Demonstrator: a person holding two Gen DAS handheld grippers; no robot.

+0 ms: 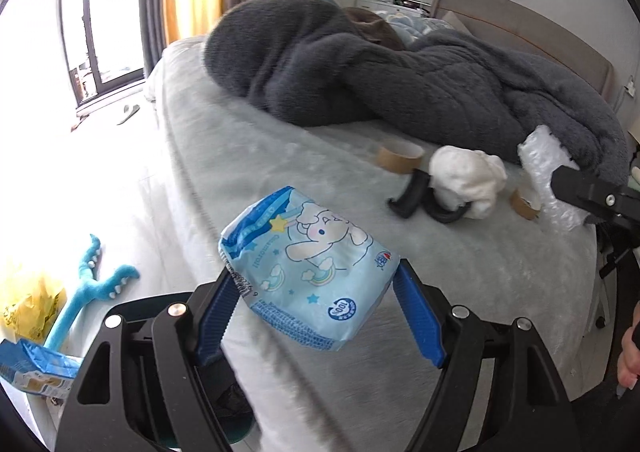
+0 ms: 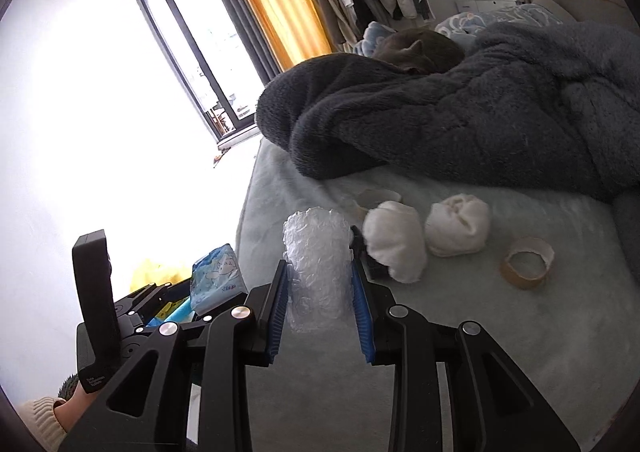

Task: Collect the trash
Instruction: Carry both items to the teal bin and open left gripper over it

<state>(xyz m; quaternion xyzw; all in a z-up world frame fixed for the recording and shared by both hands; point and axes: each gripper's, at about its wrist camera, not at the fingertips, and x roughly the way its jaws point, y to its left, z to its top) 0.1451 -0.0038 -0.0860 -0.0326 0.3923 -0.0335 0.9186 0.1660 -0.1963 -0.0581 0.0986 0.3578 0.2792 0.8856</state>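
My left gripper [image 1: 314,284] is shut on a light blue tissue pack [image 1: 308,272] with a cartoon print, held above the bed's near edge. The pack also shows in the right wrist view [image 2: 218,278]. My right gripper [image 2: 320,280] is shut on a roll of clear bubble wrap [image 2: 316,268], held above the bed; that roll shows at the right of the left wrist view [image 1: 548,172]. On the bed lie two white cloth wads [image 2: 396,244] [image 2: 458,228], a brown tape core [image 2: 526,262] and another core [image 1: 400,157].
A dark grey fleece blanket [image 1: 400,80] is heaped across the pale bed [image 1: 320,172]. A black curved object [image 1: 424,204] lies under the white wad. On the floor at left are a blue plush toy [image 1: 86,292], a yellow bag [image 1: 28,304] and a blue carton [image 1: 36,368].
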